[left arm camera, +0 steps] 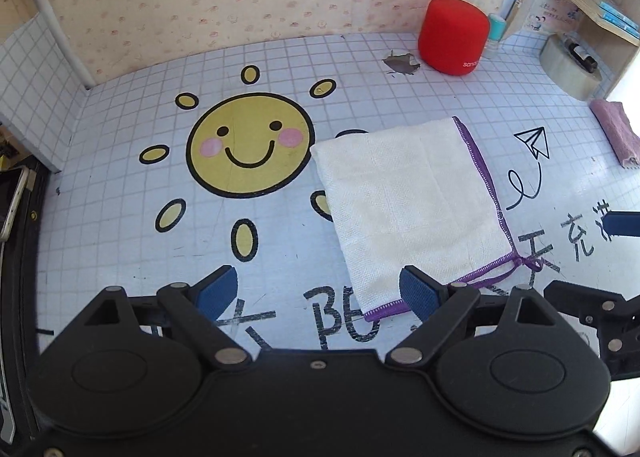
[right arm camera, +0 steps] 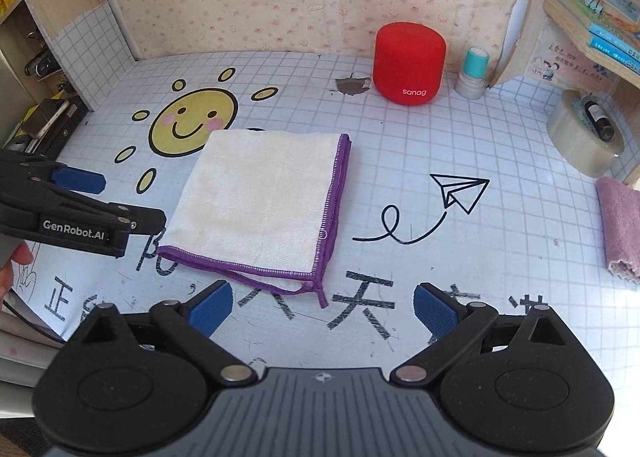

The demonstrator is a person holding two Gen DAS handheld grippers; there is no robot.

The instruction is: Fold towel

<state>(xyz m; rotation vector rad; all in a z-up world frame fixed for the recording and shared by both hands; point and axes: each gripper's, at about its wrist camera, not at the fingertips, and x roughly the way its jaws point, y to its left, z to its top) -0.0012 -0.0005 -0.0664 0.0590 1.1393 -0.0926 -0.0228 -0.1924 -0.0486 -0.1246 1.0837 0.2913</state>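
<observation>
A cream towel (left arm camera: 412, 201) with a purple hem lies folded into a flat square on the gridded tabletop, its hemmed edges at the right and the near side. The same towel (right arm camera: 260, 201) sits centre-left in the right wrist view. My left gripper (left arm camera: 320, 293) hangs open above the towel's near left corner, one blue pad over the hem, nothing between the pads. My right gripper (right arm camera: 322, 311) is open just short of the towel's near right corner, where a loose hem tail sticks out. The left gripper (right arm camera: 80, 193) also shows at the left edge of the right wrist view.
A red speaker (right arm camera: 409, 63) and a teal-capped bottle (right arm camera: 474, 73) stand at the back wall. A tape roll (right arm camera: 584, 137) and a pink cloth (right arm camera: 622, 225) lie at the right. Shelves with books rise at the right. The mat (left arm camera: 120, 217) carries a sun drawing.
</observation>
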